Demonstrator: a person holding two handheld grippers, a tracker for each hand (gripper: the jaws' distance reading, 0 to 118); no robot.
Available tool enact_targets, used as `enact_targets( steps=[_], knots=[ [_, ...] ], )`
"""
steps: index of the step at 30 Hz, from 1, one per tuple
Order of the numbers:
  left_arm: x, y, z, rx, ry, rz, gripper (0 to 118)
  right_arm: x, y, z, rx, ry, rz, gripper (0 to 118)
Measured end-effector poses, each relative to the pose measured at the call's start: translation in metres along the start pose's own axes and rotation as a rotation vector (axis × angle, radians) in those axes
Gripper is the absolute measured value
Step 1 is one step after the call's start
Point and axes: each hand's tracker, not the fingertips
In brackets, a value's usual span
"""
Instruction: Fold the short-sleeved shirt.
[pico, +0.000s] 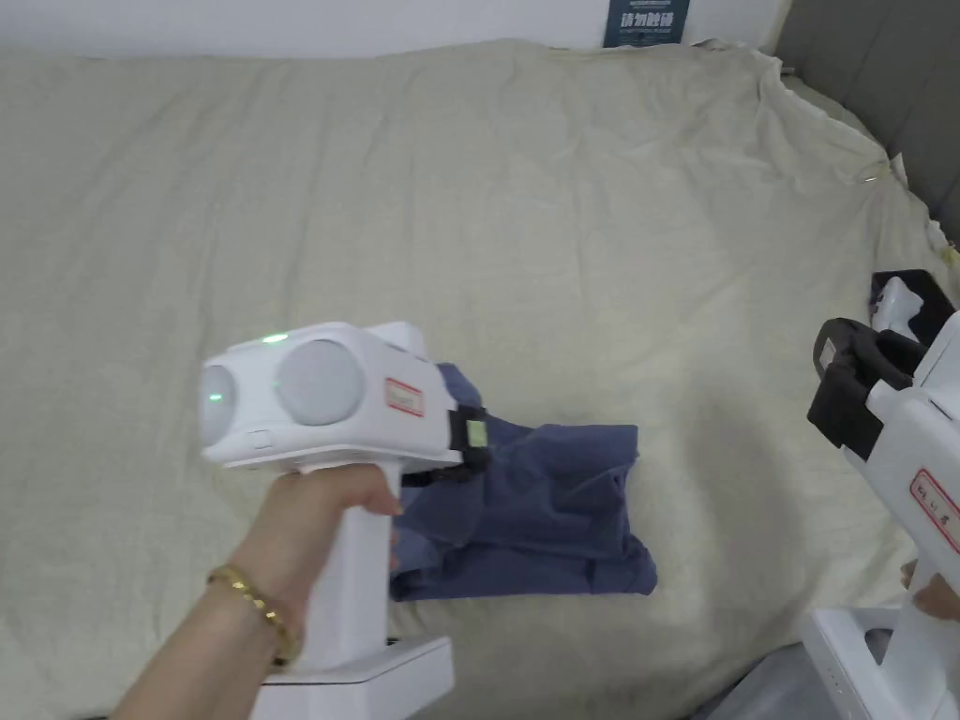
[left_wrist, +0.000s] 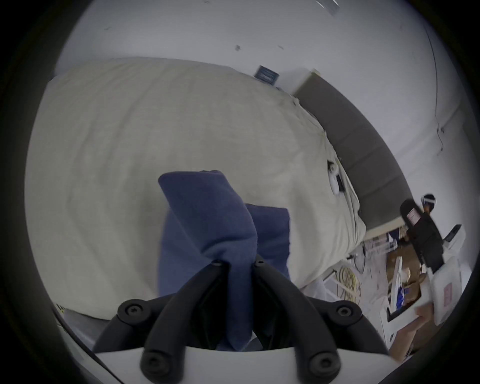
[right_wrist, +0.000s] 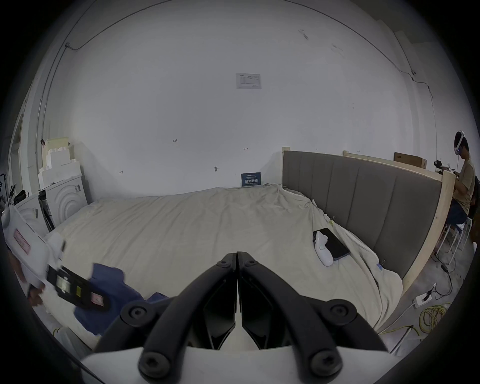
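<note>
Two hand-held grippers are up: the left hand-held gripper (left_wrist: 235, 263) pinches a bunched fold of the blue shirt (pico: 553, 506), and the right hand-held gripper (right_wrist: 237, 256) is pressed together on nothing, well apart toward the bed's (pico: 562, 234) right edge. Partly folded, the shirt lies near the bed's front edge. It looks light and limp, best taken by an edge or corner.

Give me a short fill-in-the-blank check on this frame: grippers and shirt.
1. The left gripper is shut on the ____ shirt.
2. The right gripper is shut and holds ____.
3. The shirt lies on a ____ covered by a beige sheet.
4. The white controller rests beside a dark ____ near the headboard.

Missing words: blue; nothing; bed; phone
</note>
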Motion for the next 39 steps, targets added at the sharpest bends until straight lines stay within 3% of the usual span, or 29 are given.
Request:
enact_targets(
  steps=[4, 13, 16, 18, 20, 26, 28, 29, 31, 32, 34, 37, 39],
  knots=[
    [0.034, 0.003, -0.057, -0.085, 0.0, -0.056, 8, 0.012, 0.0, 0.008, 0.003, -0.031, -0.003, 0],
    [0.063, -0.007, -0.144, -0.145, 0.105, -0.013, 12, 0.036, -0.006, 0.018, -0.017, -0.091, -0.014, 0],
    [0.066, -0.008, -0.151, -0.152, 0.076, -0.032, 39, 0.038, -0.009, 0.016, -0.028, -0.096, -0.019, 0],
    [0.07, -0.008, -0.151, -0.162, -0.01, -0.053, 72, 0.037, -0.01, 0.014, -0.033, -0.092, -0.021, 0],
    [0.076, -0.003, -0.148, -0.174, -0.054, -0.053, 91, 0.034, -0.01, 0.013, -0.036, -0.088, -0.018, 0],
    [0.062, 0.03, -0.092, -0.003, -0.228, 0.004, 92, 0.032, -0.007, 0.007, -0.025, -0.056, 0.003, 0],
    [0.051, 0.041, -0.063, 0.096, -0.208, 0.005, 83, 0.029, -0.004, 0.006, -0.015, -0.045, 0.009, 0],
    [0.046, 0.043, -0.052, 0.146, -0.184, -0.013, 71, 0.023, -0.001, 0.007, -0.011, -0.041, 0.008, 0],
    [0.041, 0.039, -0.033, 0.272, -0.047, -0.1, 19, 0.018, 0.001, 0.006, -0.002, -0.027, 0.009, 0],
    [0.039, 0.035, -0.028, 0.322, 0.035, -0.148, 4, 0.017, 0.002, 0.005, 0.0, -0.023, 0.01, 0],
    [0.034, 0.022, -0.026, 0.4, 0.152, -0.211, 0, 0.01, 0.003, 0.005, 0.003, -0.01, 0.013, 0],
    [0.022, -0.003, -0.021, 0.4, 0.095, -0.203, 0, 0.005, 0.002, 0.005, 0.001, 0.005, 0.008, 0],
    [0.014, -0.023, -0.014, 0.465, 0.141, -0.213, 0, 0.001, -0.001, 0.003, 0.003, 0.016, 0.007, 0]
  ],
)
